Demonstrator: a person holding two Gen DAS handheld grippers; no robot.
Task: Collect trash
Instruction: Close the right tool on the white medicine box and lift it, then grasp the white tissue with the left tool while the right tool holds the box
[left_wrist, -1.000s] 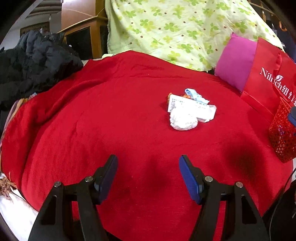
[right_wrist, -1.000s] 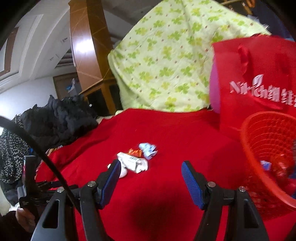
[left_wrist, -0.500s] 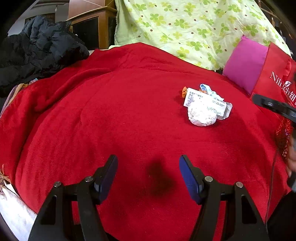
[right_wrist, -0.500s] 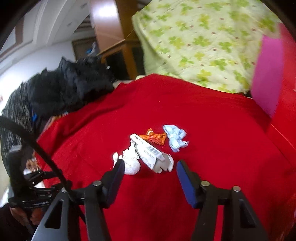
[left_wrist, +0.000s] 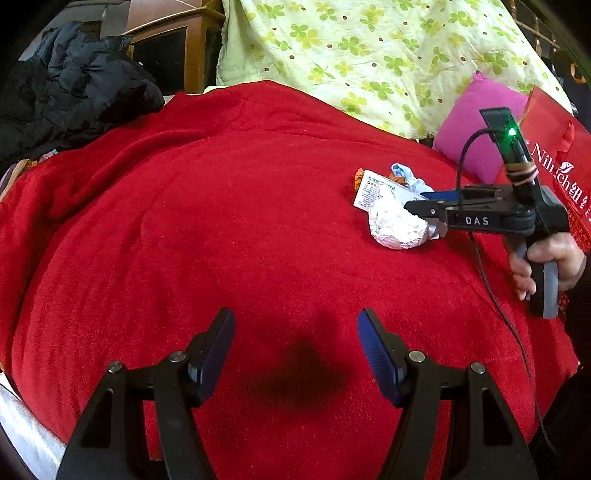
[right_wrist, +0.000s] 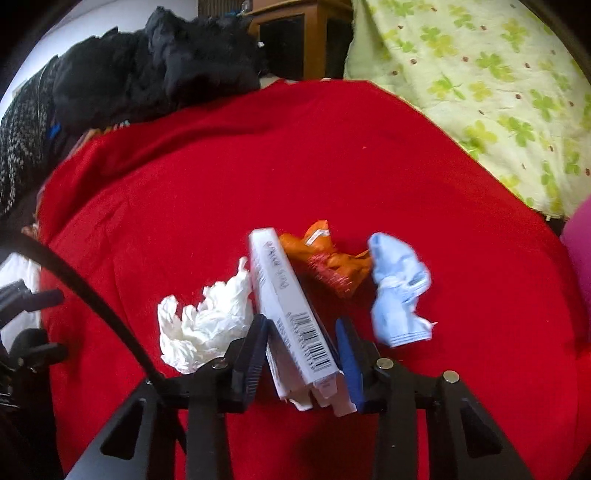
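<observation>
A small trash pile lies on the red blanket (left_wrist: 221, 221). In the right wrist view it holds a white carton box (right_wrist: 284, 295), a crumpled white tissue (right_wrist: 203, 321), an orange wrapper (right_wrist: 325, 258) and a crumpled light blue wrapper (right_wrist: 399, 291). My right gripper (right_wrist: 301, 343) has its fingers on both sides of the near end of the box, shut on it. In the left wrist view the right gripper (left_wrist: 424, 210) sits over the tissue (left_wrist: 395, 225) and box (left_wrist: 376, 190). My left gripper (left_wrist: 295, 343) is open and empty above bare blanket.
A black jacket (left_wrist: 66, 92) lies at the back left. A green floral quilt (left_wrist: 369, 48) is piled behind. A pink pillow (left_wrist: 476, 125) and a red shopping bag (left_wrist: 554, 155) stand at the right. The blanket's front edge is near my left gripper.
My right gripper moved down and left to the trash pile and closed around the white box. The left gripper stayed open and shifted slightly.
</observation>
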